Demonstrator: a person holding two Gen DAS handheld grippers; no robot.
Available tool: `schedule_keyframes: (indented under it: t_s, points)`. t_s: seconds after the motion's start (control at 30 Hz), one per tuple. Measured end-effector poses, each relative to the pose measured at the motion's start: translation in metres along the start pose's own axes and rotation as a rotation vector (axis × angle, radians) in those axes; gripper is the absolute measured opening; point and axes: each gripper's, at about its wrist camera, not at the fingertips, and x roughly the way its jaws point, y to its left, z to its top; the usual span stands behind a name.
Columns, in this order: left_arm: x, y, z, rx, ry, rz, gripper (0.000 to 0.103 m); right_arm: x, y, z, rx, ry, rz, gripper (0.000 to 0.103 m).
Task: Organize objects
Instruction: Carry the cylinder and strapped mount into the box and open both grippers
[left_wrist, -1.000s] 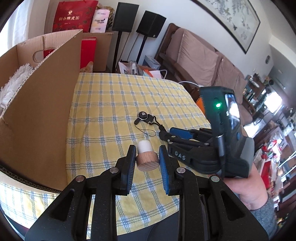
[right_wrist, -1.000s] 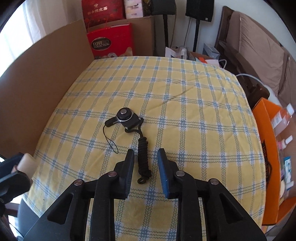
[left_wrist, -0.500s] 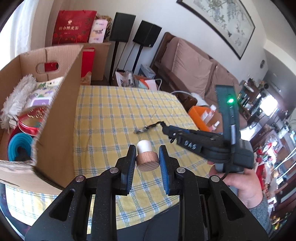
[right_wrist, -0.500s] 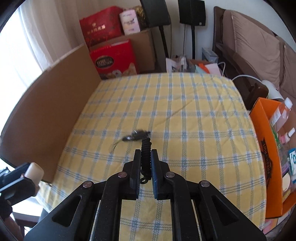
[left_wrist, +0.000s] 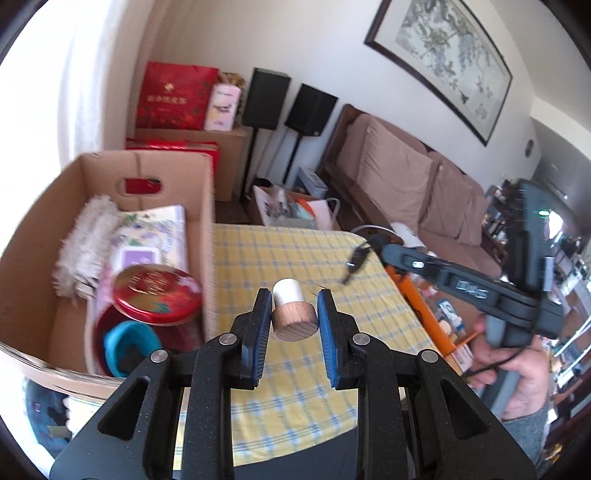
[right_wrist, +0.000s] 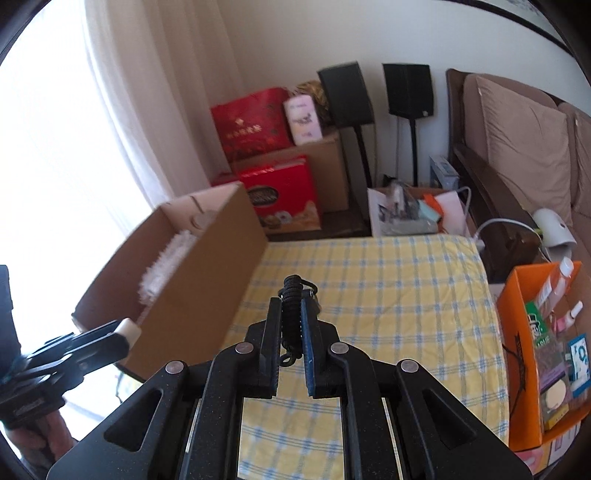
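Both pairs of fingers are clamping something, and I am holding both loads in the air. On my left gripper (left_wrist: 294, 325) the blue pads are pressing the wooden base of a stopper (left_wrist: 294, 314), its white cap pointing away from the camera. From the right wrist camera I am seeing that same left gripper (right_wrist: 125, 334) at about eight o'clock, carrying the pale cap just beside the near corner of the cardboard box (right_wrist: 192, 280).

My right gripper (right_wrist: 290, 332) is pinching a black braided lanyard (right_wrist: 290, 314), which is standing up between the pads with its knotted top poking out past the fingertips. A small metal clip is showing beside it, though I cannot tell how it is attached. In the left wrist view the right gripper (left_wrist: 360, 253) is reaching in from three o'clock, and the dark end of the lanyard (left_wrist: 356, 260) is dangling from it, blurred, above the yellow checked tablecloth (left_wrist: 295, 254).

The cardboard box (left_wrist: 207, 192) is sitting at nine o'clock from the stopper, open at the top. Inside I am looking at a round red tin (left_wrist: 157, 291), a teal roll (left_wrist: 129, 345) near the front, a fluffy white duster (left_wrist: 86, 243) along the far left wall, and a floral packet (left_wrist: 151, 236). An orange box (right_wrist: 517, 332) of small items is standing off the table's right edge at three o'clock.
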Motion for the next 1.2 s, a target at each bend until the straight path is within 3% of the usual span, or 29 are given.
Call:
schedule_keyframes:
  t_s: [0.3,0.6,0.77,1.0,1.2]
  points:
    - [-0.009,0.059,0.009,-0.073,0.012,0.101,0.023,-0.011,0.062,0.017,-0.080,-0.020,0.128,0.009]
    - [0.007,0.099,0.001,-0.141,0.064,0.138,0.023,0.004,0.116,0.019,-0.139,0.010,0.220,0.009]
    - [0.004,0.109,-0.003,-0.175,0.050,0.148,0.024,0.017,0.141,0.015,-0.176,0.038,0.252,0.009]
    - [-0.018,0.120,-0.006,-0.188,-0.004,0.220,0.044,0.044,0.158,0.003,-0.196,0.104,0.274,0.009]
    - [-0.024,0.123,-0.008,-0.189,-0.011,0.235,0.054,0.061,0.162,-0.011,-0.201,0.153,0.269,0.013]
